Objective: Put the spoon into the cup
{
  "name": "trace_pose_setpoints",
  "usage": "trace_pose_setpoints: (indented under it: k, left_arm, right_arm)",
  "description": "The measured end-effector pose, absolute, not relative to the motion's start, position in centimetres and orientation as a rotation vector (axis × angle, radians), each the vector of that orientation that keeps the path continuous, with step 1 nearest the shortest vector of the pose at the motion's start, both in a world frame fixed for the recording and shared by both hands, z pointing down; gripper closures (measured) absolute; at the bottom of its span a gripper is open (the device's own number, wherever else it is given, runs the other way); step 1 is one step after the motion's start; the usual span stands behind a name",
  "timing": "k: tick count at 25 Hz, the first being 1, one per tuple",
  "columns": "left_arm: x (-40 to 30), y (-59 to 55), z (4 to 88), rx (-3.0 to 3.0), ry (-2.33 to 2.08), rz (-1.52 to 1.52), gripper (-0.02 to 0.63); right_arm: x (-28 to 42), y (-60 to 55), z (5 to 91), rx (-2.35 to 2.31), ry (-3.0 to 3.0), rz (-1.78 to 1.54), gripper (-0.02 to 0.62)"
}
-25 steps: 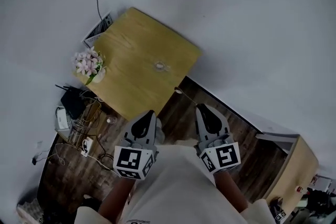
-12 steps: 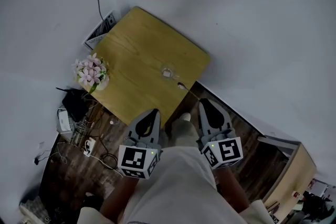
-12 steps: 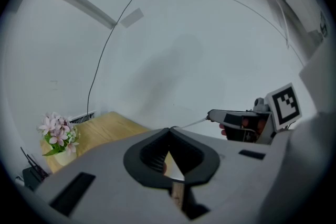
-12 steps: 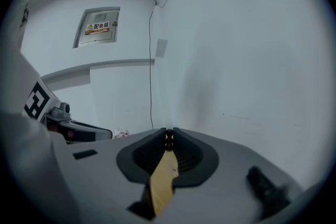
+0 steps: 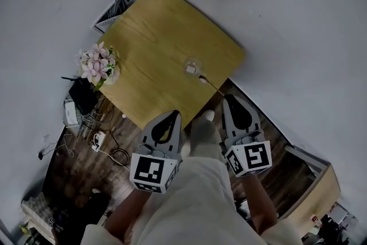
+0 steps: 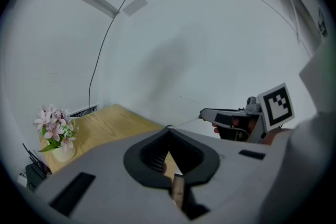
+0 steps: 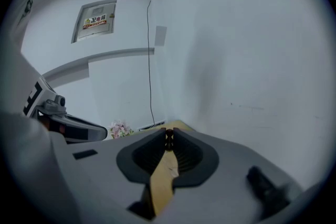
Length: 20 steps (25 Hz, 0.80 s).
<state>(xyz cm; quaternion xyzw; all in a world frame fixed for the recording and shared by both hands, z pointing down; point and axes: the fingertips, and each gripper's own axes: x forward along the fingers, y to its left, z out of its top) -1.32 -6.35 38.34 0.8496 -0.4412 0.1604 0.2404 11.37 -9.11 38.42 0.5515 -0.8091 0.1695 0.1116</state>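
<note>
White wall and dark plank floor surround a pale wooden table (image 5: pixel 155 43), seen steeply from above.

Far left: a small vase of pink flowers (image 5: pixel 95 66) stands at the table's left corner, well apart from the work. Cables and a power strip (image 5: pixel 94 140) lie on the floor below it.

Left of centre: my left gripper (image 5: pixel 174 115) hangs just off the table's near edge. Its jaws meet at the tips and hold nothing.

Centre: the cup (image 5: pixel 192 66), a clear glass, stands upright near the table's right-hand edge, empty as far as I can tell.

Right of centre: the spoon (image 5: pixel 211 85) runs as a thin line from my right gripper (image 5: pixel 228 98) toward the cup. Its bowl end sits just beside the cup, not yet inside. The right gripper's jaws are nearly together, pinched on the far end of the handle.

Hazards, as I judge them:
- The grip is on the very tip of a slender handle, so the spoon may swing or slip between the pads when its bowl touches the glass.
- The cup looks light and stands unsupported, since the left gripper is away from it. A sideways nudge from the spoon could tip it or push it toward the nearby edge.
- The clear rim is faint from above, so I could misjudge its height and strike the wall instead of clearing it.
</note>
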Motion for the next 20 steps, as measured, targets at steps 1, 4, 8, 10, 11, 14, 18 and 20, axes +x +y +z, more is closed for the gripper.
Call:
trace_pose_setpoints:
  k: [1,4,8,10,11,14,18,20]
  left_arm:
    - [-1.2,-6.6,38.7,2.321,-1.207,0.45,0.6]
    - [-1.3,-7.6,39.9,2.294,-1.218,0.474,0.599]
    - [-1.8,-8.6,41.8,2.244,-1.231,0.498,0.6]
    - [-1.8,-8.9,42.7,2.23,-1.229,0.507,0.598]
    - [-1.7,-9.0,43.1,2.225,-1.228,0.51,0.598]
    - [-1.5,-9.4,44.9,2.205,-1.225,0.531,0.599]
    - [-1.3,-9.8,46.7,2.183,-1.215,0.544,0.6]
    - [-1.4,-10.0,47.6,2.171,-1.218,0.546,0.599]
  right_arm:
    - [11.4,-9.6,39.0,1.613,-2.376,0.512,0.537]
    - [11.6,-11.0,40.6,1.596,-2.37,0.556,0.537]
    - [11.4,-12.6,42.8,1.583,-2.356,0.61,0.537]
    - [11.2,-13.4,43.9,1.571,-2.341,0.637,0.537]
    - [11.1,-13.8,44.5,1.562,-2.335,0.648,0.537]
    - [10.7,-14.6,46.7,1.536,-2.32,0.682,0.537]
    - [9.9,-15.2,49.2,1.484,-2.304,0.678,0.537]
    - [9.3,-15.5,50.5,1.452,-2.297,0.673,0.537]
